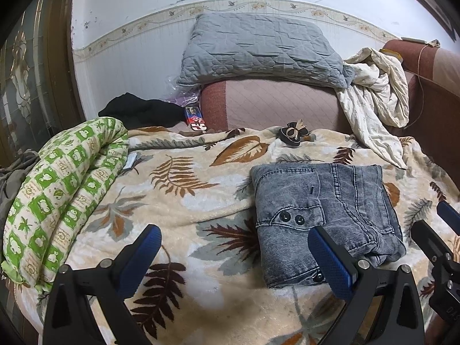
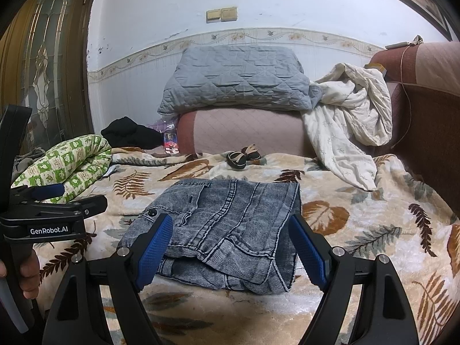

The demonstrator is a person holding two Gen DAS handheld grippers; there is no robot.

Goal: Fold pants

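Observation:
The grey-blue washed jeans (image 1: 325, 198) (image 2: 235, 210) lie folded into a compact rectangle on the leaf-patterned blanket (image 1: 178, 201) (image 2: 359, 201). My left gripper (image 1: 233, 244) is open over the blanket, and its right finger (image 1: 330, 258) overlaps the jeans' near left corner. My right gripper (image 2: 230, 224) is open too, its blue pads (image 2: 155, 247) standing either side of the near end of the folded jeans without pressing it. In the right wrist view the left gripper (image 2: 57, 198) appears at the left edge, held by a hand (image 2: 28, 270). In the left wrist view the right gripper (image 1: 437, 221) shows at the right edge.
A rolled green-and-white quilt (image 1: 63, 189) lies along the left side. A grey pillow (image 1: 258, 49) rests on the pink padded arm (image 1: 273, 106) at the back, with a crumpled white cloth (image 1: 373, 97) beside it. A black garment (image 1: 141, 112) and small shoes (image 1: 293, 135) lie further back.

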